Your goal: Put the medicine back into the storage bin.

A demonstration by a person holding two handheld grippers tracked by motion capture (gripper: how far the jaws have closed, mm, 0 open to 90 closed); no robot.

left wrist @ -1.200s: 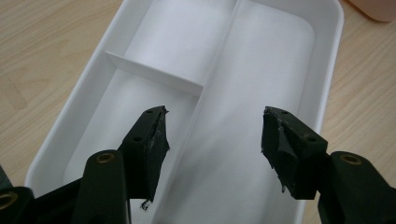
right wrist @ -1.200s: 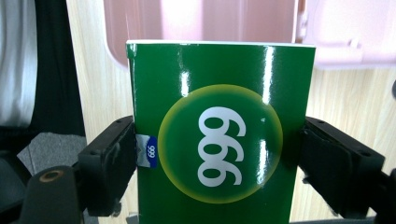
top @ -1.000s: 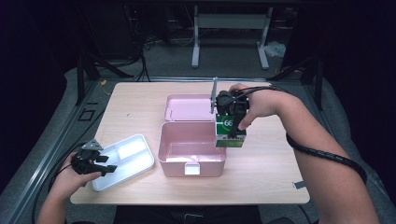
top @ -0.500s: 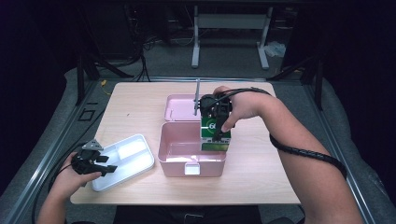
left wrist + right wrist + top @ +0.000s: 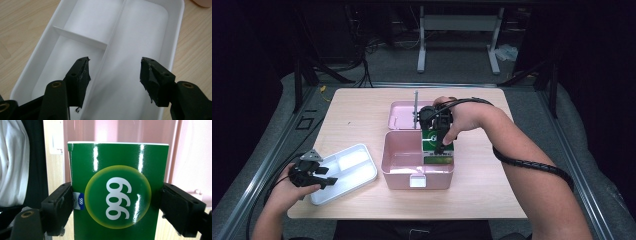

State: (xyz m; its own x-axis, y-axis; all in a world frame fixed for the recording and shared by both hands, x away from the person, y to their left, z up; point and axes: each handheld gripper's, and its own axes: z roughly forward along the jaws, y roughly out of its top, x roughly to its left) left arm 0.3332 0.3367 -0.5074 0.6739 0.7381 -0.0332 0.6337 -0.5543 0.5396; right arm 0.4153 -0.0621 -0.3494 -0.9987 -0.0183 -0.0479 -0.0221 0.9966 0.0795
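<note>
Right gripper view shows our right gripper (image 5: pixel 116 202) clamped on a glossy green cardboard box printed with a white 999 in a yellow-ringed circle (image 5: pixel 117 192), one jaw pressed on each narrow side. From the high view, the box (image 5: pixel 436 148) hangs at the right end of the open pink plastic case (image 5: pixel 398 165), which sits near the table's front edge at the middle, its lid (image 5: pixel 401 114) lying back toward the far edge. We judge the step to be setting the box into the case: we should keep it square to the right wall, lower it until it seats, and only then let go. Our left gripper (image 5: pixel 113 75) hovers with its jaws spread and empty over the white divided plastic tray (image 5: pixel 175 37) at the table's front left corner.
</note>
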